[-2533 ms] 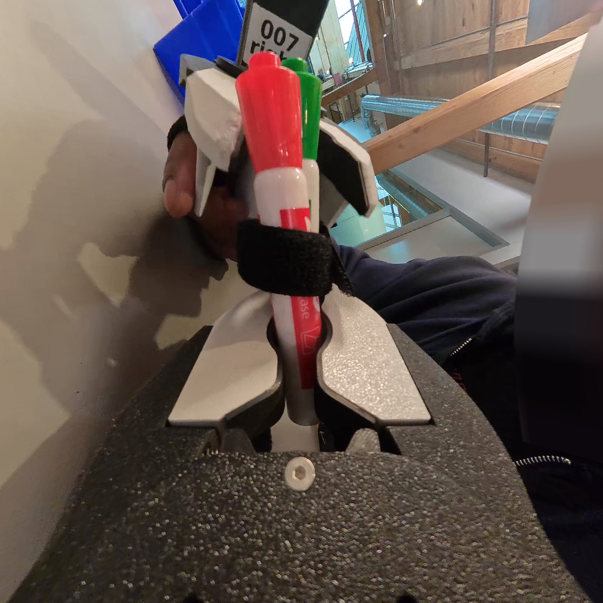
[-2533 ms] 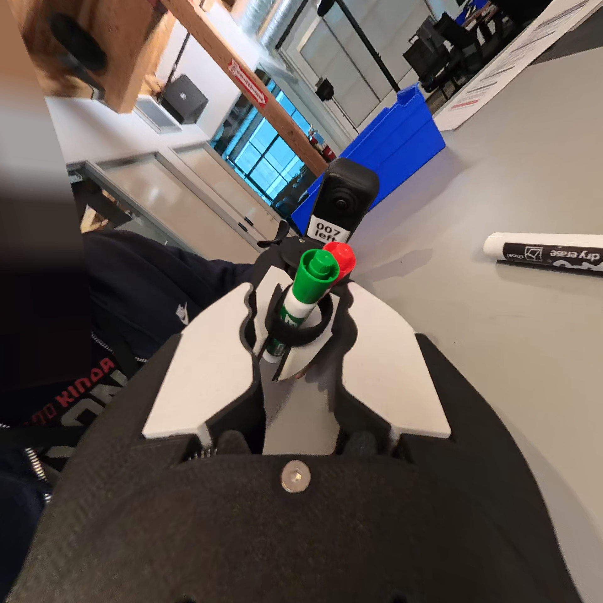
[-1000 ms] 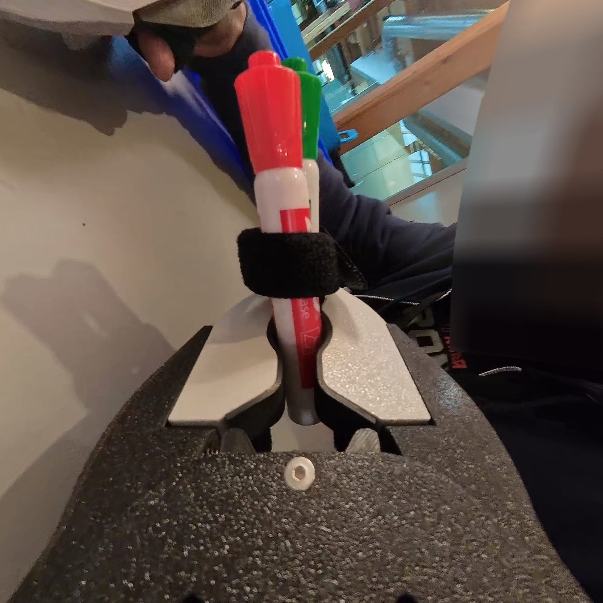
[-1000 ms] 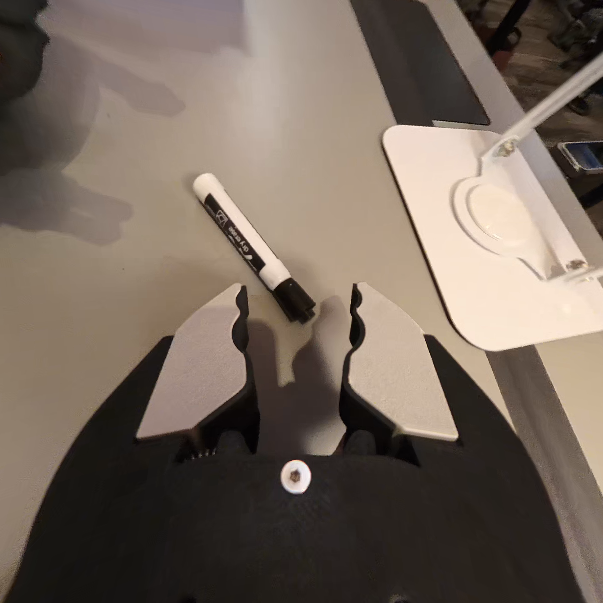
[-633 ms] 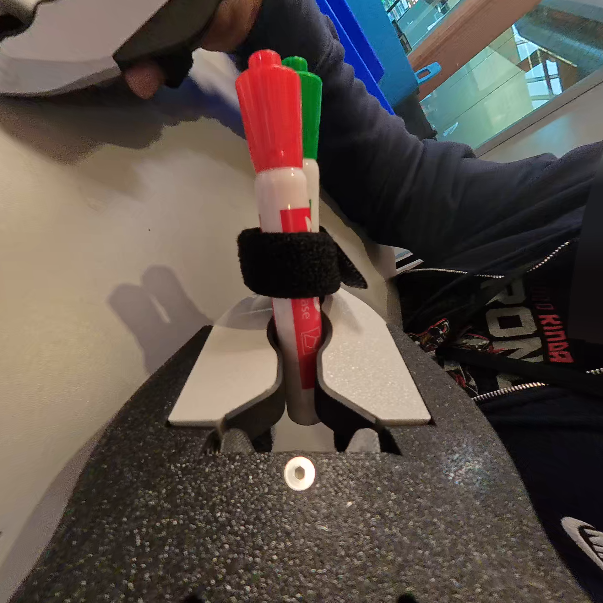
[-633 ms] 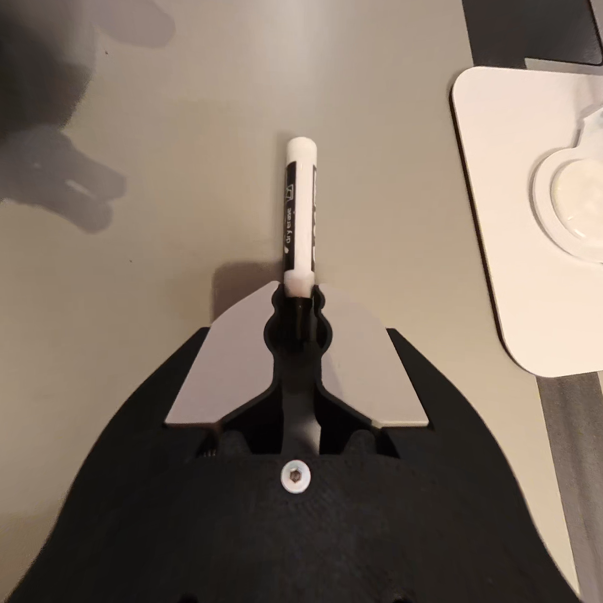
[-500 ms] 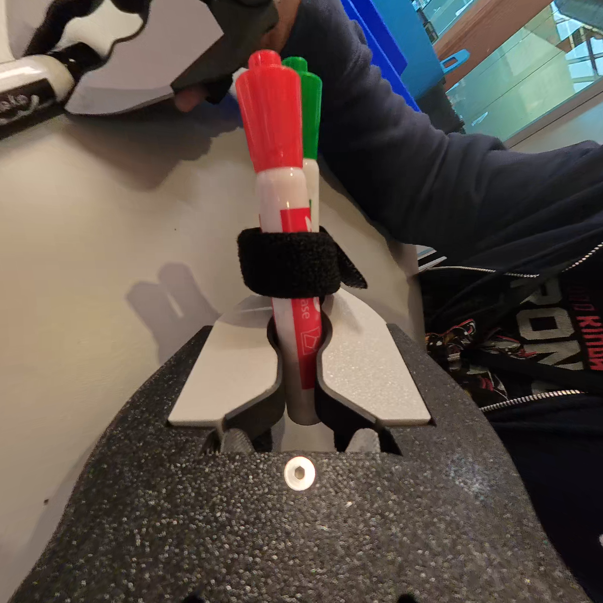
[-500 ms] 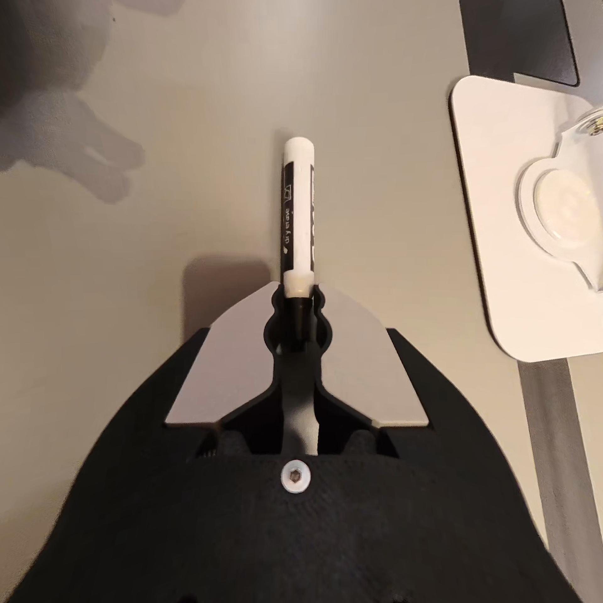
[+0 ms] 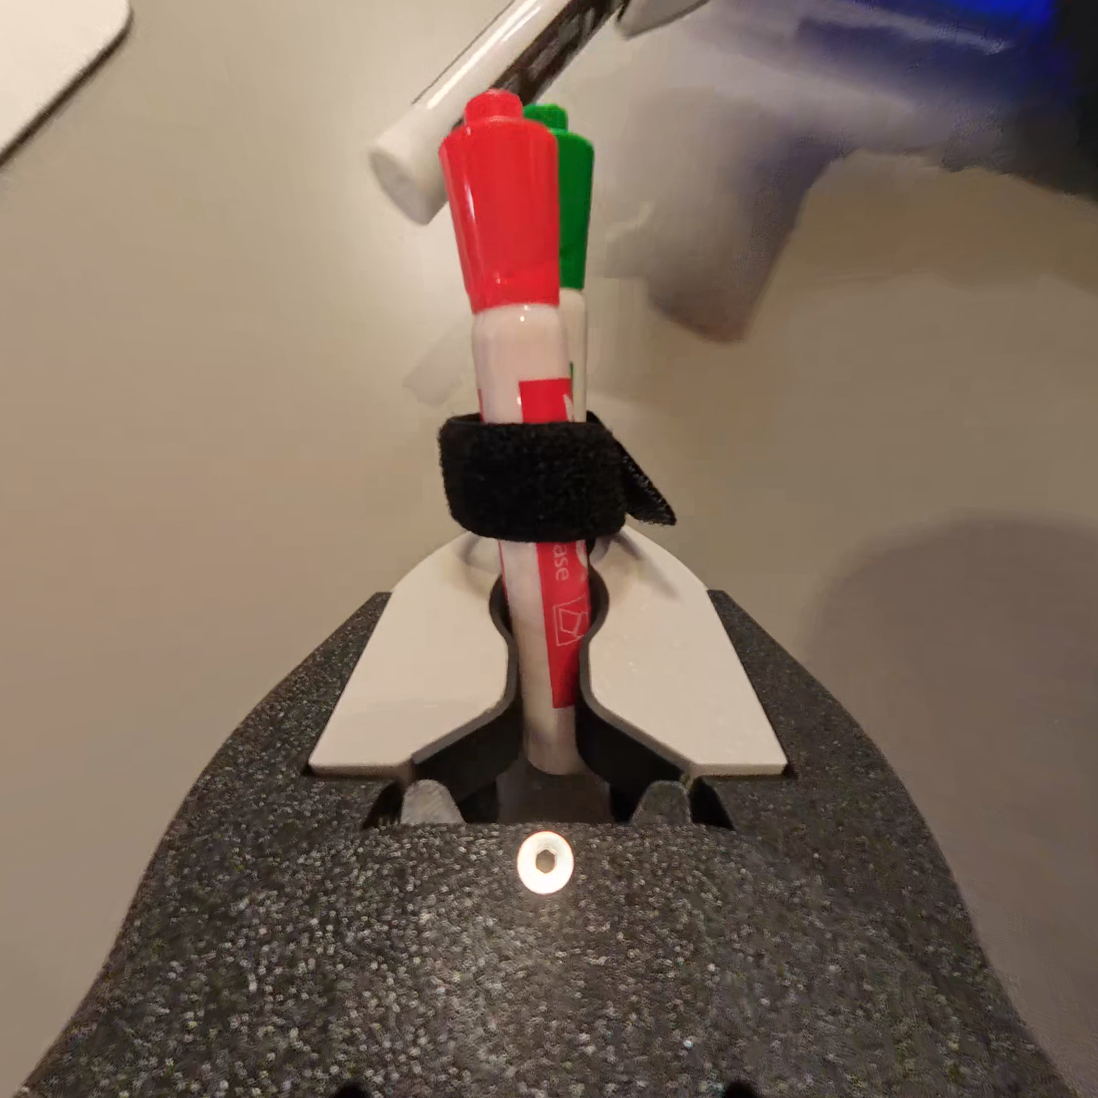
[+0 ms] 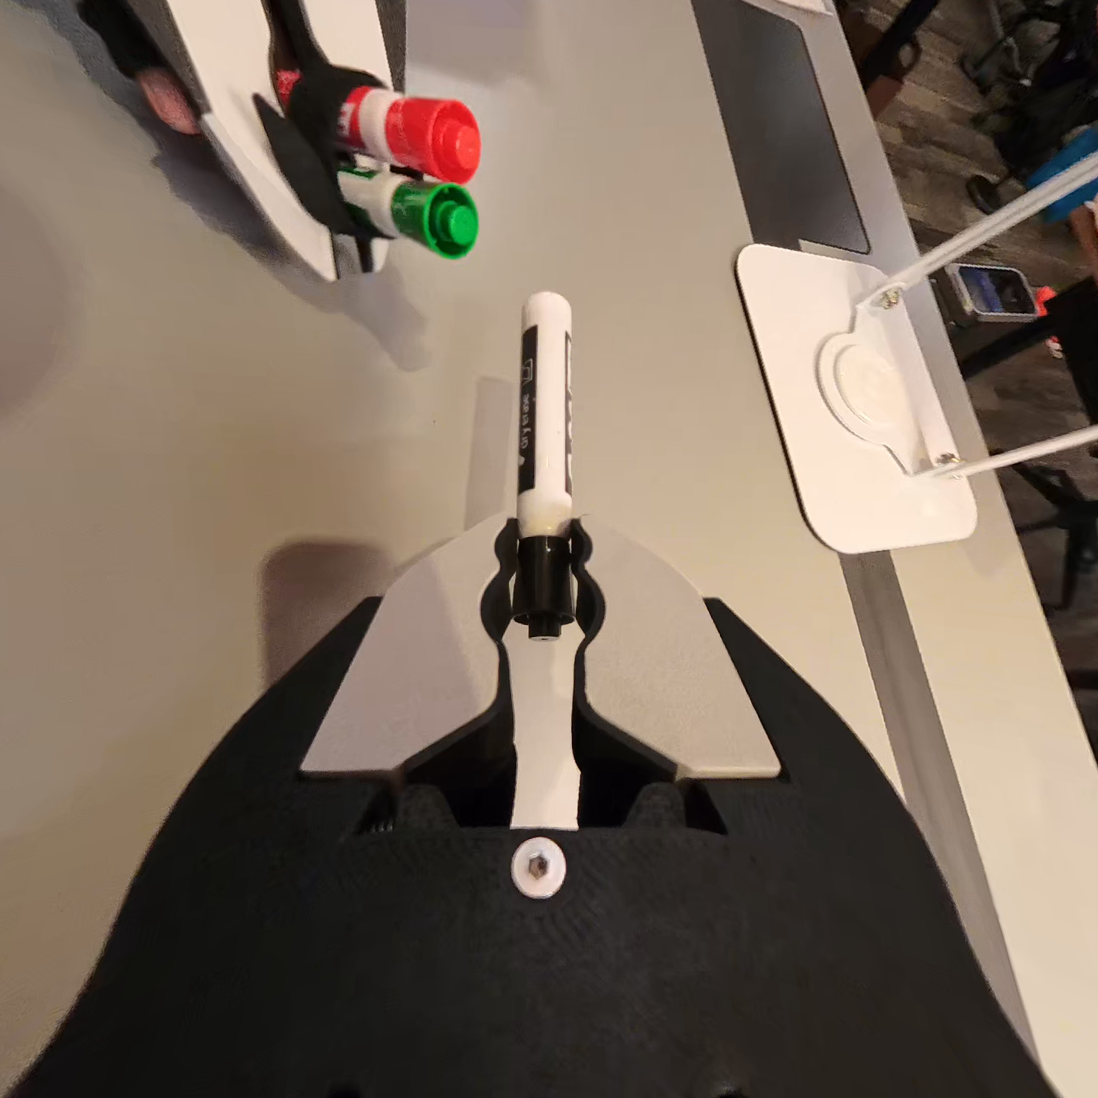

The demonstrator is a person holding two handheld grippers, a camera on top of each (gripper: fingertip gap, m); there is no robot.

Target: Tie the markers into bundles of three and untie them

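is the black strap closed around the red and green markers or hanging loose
Closed. The black strap loops around the red marker and green marker, with only its short tail sticking out. How tightly, cannot tell.

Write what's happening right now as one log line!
left gripper: shut on red marker, green marker strapped alongside | right gripper: shut on black marker | black strap: two markers

The left black, grey-fingered tongs [image 9: 543, 594] sit at lower centre of their frame, jaws clamped together; the right black, grey-fingered tongs [image 10: 543, 570], likewise clamped, hang above the left tongs at upper left.
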